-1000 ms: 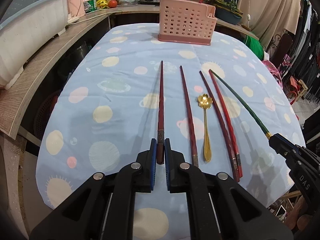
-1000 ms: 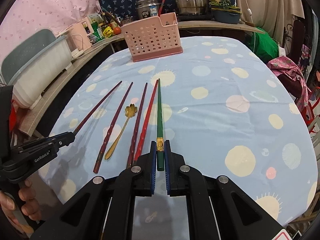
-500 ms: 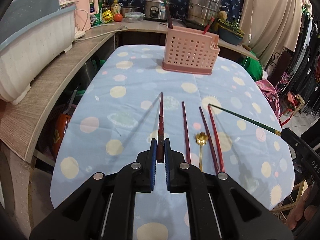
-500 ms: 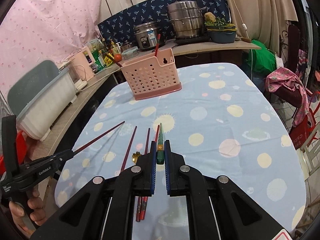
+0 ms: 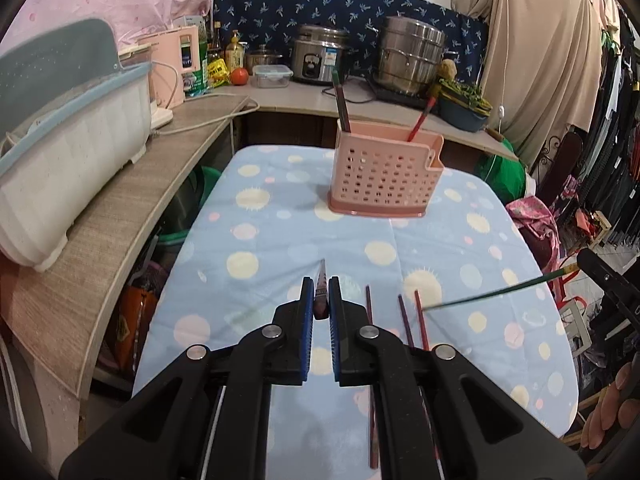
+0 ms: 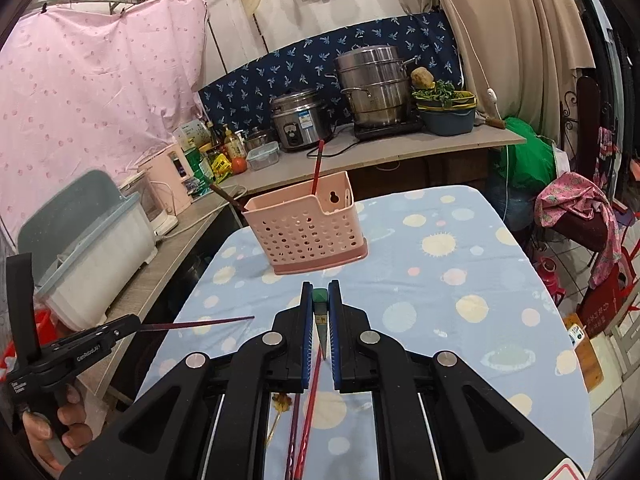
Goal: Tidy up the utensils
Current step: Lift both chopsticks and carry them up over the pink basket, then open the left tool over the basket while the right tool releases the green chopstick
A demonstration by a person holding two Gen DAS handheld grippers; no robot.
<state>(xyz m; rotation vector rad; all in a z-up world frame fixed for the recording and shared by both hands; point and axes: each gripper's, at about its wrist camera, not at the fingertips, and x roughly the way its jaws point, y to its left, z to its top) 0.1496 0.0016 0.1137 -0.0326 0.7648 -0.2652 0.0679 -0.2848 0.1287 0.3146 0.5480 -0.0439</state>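
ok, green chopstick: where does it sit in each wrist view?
Left wrist: the green chopstick crosses the right side in mid-air, slanting up to the right gripper at the right edge.
Right wrist: it sits bottom centre, end-on between the closed pads of that gripper.
Shared landmark: the pink basket on the far part of the table.
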